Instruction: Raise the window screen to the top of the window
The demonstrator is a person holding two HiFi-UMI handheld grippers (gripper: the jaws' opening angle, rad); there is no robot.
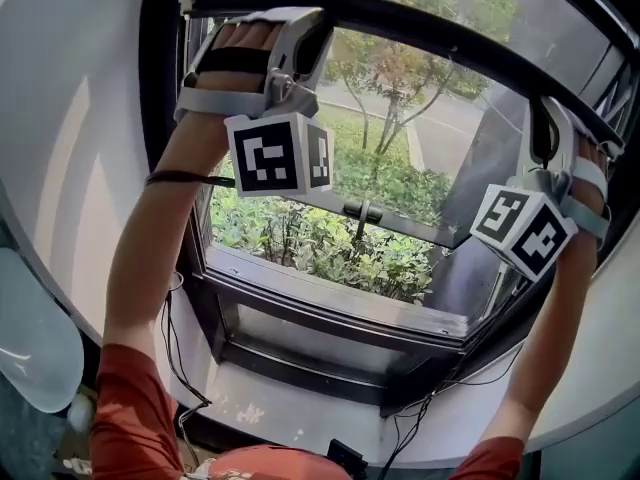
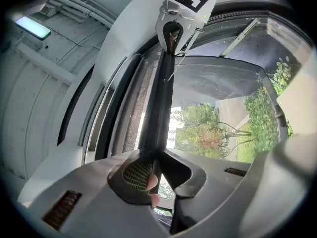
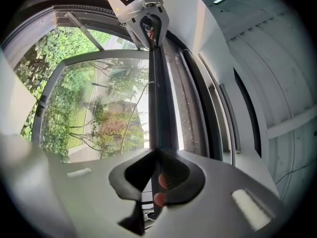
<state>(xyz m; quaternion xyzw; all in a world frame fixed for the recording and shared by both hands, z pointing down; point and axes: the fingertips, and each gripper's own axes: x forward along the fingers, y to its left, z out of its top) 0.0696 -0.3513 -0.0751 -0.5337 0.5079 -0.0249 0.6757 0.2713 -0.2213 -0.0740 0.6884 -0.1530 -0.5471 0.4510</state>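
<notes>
The window screen's black bottom bar (image 1: 430, 43) slants across the top of the window in the head view. My left gripper (image 1: 300, 23) is shut on the bar's left end, and my right gripper (image 1: 548, 118) is shut on its right end. In the left gripper view the bar (image 2: 161, 98) passes between the pads of the left gripper (image 2: 154, 175) and runs up to the right gripper (image 2: 173, 29). The right gripper view shows the bar (image 3: 161, 98) clamped in the right gripper (image 3: 156, 175), with the left gripper (image 3: 148, 21) at its far end.
The black window frame (image 1: 330, 303) stands below the raised bar, and an outward-hinged glass pane with a handle (image 1: 362, 211) lies beyond it. Thin cables (image 1: 180, 368) hang by the white sill (image 1: 300, 408). White walls flank the window on both sides, with bushes outside.
</notes>
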